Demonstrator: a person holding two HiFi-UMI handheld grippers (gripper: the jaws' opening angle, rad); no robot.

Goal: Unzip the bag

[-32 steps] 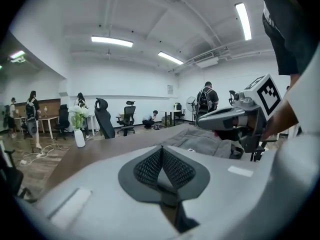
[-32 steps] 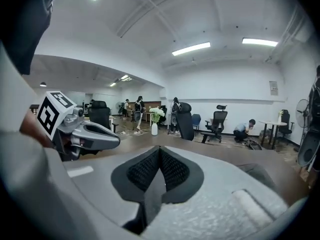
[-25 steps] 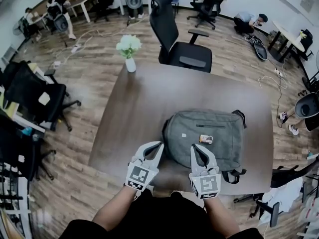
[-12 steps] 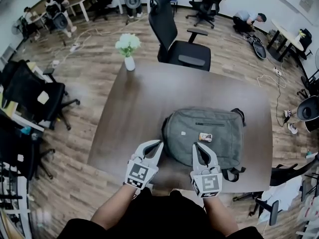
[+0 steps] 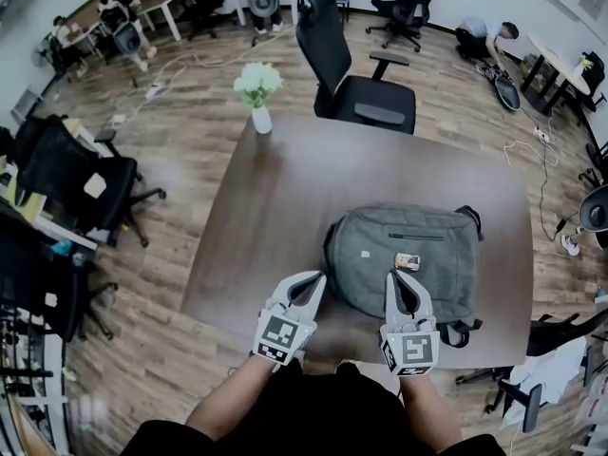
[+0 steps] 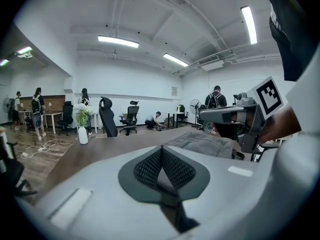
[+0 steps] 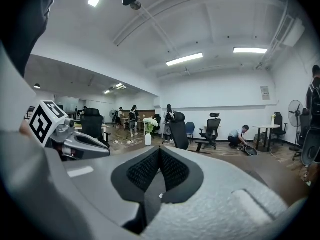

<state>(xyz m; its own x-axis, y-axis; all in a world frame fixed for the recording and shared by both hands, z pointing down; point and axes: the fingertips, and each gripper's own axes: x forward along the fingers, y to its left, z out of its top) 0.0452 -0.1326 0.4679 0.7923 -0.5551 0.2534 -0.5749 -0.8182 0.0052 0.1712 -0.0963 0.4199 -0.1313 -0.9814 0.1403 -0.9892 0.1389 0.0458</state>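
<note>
At the near table edge, left gripper [image 5: 312,281]: jaws pressed together, tips meeting, nothing between. It hovers over bare tabletop just beside the bag's near left corner. Right gripper [image 5: 404,278]: jaws also together and empty, tips over the near edge of the bag [image 5: 408,245].

Bag is a grey backpack lying flat on the near right part of the table [image 5: 304,179]. A short dark zip line [image 5: 415,237] runs across its top face. A small label [image 5: 407,262] sits just beside the right gripper's tips. Black straps [image 5: 464,331] stick out at the near right corner.

Table is dark brown with a matte top. A white vase of white flowers [image 5: 258,98] stands at the far left corner, well apart from the bag. A black office chair [image 5: 347,74] stands at the far edge.

Floor [image 5: 180,150] is wood plank, with cables [image 5: 180,65] trailing across it. More black chairs [image 5: 81,174] are at left.

Room is an open office with white walls, strip ceiling lights [image 6: 118,41] and desks along the far wall. People [image 5: 114,8] are at far left, and one person [image 5: 484,38] is crouched on the floor at far right.
</note>
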